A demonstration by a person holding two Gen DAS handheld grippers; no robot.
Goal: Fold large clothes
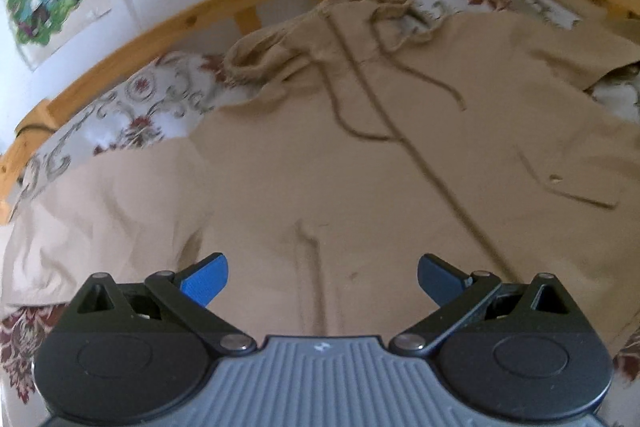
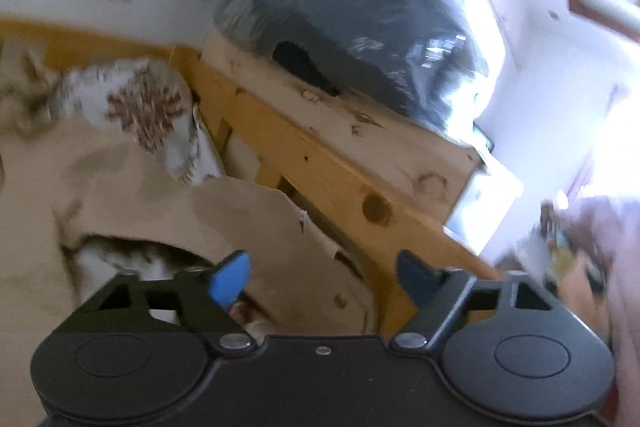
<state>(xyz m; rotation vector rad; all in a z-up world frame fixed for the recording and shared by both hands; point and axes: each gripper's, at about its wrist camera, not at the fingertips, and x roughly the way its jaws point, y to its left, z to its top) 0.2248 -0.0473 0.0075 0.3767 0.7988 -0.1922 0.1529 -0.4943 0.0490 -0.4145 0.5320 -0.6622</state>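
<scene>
A large beige hooded jacket [image 1: 320,155] lies spread face up on a bed, hood [image 1: 280,43] and drawstrings toward the far rail. My left gripper [image 1: 322,279] is open and empty, just above the jacket's lower front. In the right wrist view one jacket sleeve [image 2: 256,227] lies by the bed's edge. My right gripper [image 2: 323,281] is open and empty above that sleeve's cuff end and the rail. That view is blurred.
The floral bedsheet [image 1: 132,107] shows around the jacket. A wooden bed rail [image 1: 160,31] runs along the far side, with posters on the white wall. A wooden side rail [image 2: 340,187] and a dark shiny bag [image 2: 360,27] on a wooden ledge stand to the right.
</scene>
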